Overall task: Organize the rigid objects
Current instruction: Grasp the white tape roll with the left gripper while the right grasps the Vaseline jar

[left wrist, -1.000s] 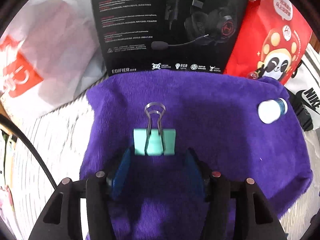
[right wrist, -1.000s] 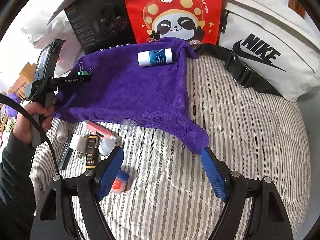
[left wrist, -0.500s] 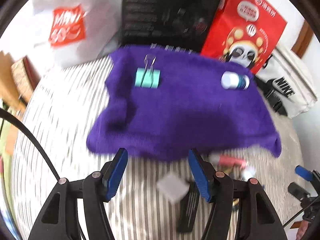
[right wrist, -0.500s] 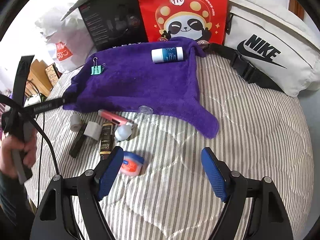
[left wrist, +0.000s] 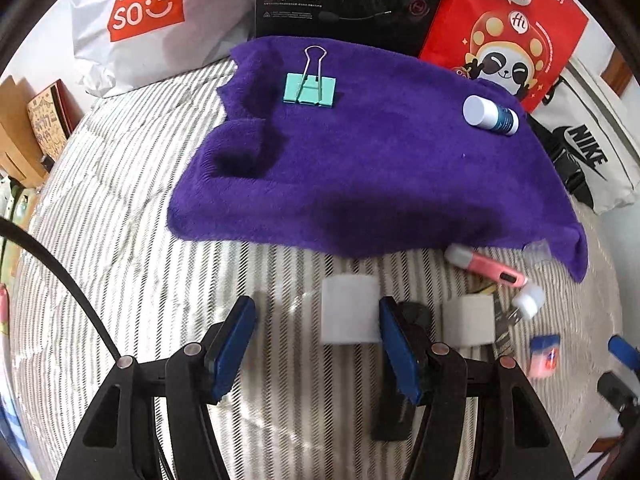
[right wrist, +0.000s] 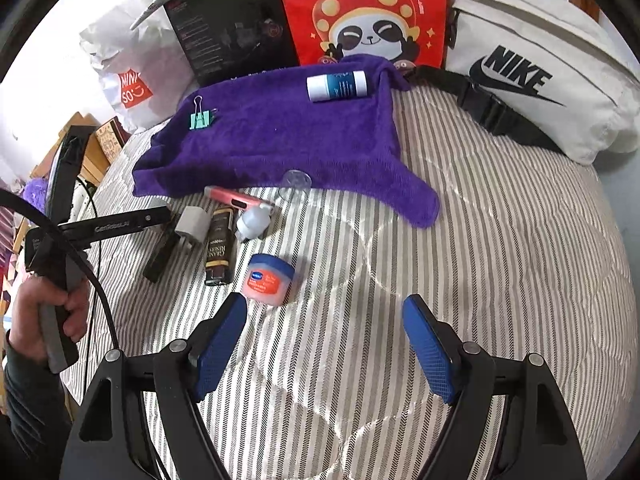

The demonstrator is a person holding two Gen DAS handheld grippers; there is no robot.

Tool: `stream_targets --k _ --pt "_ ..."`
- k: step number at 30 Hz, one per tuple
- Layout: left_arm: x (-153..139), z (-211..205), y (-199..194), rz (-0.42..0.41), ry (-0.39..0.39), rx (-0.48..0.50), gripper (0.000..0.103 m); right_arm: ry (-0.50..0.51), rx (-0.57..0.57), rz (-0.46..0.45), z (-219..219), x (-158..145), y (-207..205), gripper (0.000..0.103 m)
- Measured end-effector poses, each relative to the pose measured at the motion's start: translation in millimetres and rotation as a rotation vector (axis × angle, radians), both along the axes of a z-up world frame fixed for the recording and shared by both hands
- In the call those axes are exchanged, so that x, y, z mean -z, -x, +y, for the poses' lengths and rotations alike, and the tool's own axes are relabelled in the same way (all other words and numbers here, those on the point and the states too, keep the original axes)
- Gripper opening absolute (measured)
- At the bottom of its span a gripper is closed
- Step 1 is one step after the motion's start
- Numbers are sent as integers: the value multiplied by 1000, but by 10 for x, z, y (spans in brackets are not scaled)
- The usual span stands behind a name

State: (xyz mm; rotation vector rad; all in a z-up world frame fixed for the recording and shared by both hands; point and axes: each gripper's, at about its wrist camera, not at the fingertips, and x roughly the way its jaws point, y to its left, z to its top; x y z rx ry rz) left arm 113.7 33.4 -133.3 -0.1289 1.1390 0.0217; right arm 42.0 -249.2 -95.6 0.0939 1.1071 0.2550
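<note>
Purple towel is spread on the striped bed, bearing the green binder clip and white bottle. Both the left gripper, whose jaws have just been opening, and the right gripper are held open and empty.

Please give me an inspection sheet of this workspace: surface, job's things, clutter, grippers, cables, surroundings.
Surface: striped quilt, purple towel spread on it.
Job's things: binder clip and blue-white bottle on the towel; Vaseline jar, pink tube, white block off it.
Clutter: nothing seen.
Grippers: left gripper open, right gripper open, both empty.
Cables: black cable by the hand.
Surroundings: red panda bag, white Nike bag.
</note>
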Motion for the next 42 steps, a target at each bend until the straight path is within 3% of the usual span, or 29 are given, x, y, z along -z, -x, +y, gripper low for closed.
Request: stream_targets --k 7,8,10,12,18,31,42 --pt "-15 -81 28 -52 -34 63 57 -1 -4 10 4 54 -28 80" --pt "-15 -118 28 -66 -47 82 44 2 -4 10 4 61 -29 80" --pt "3 -194 17 -76 -79 121 28 6 -3 17 4 88 -31 80" --pt "-4 -246 48 -97 -128 148 27 9 -3 25 6 131 -32 80" --pt "-20 -88 146 -115 -147 119 27 -10 -6 30 108 205 -59 80" --pt "-6 66 247 -148 -101 86 27 45 2 -35 546 402 -272 75" --pt "-5 71 283 -166 -105 87 28 113 -8 -18 414 437 -220 72"
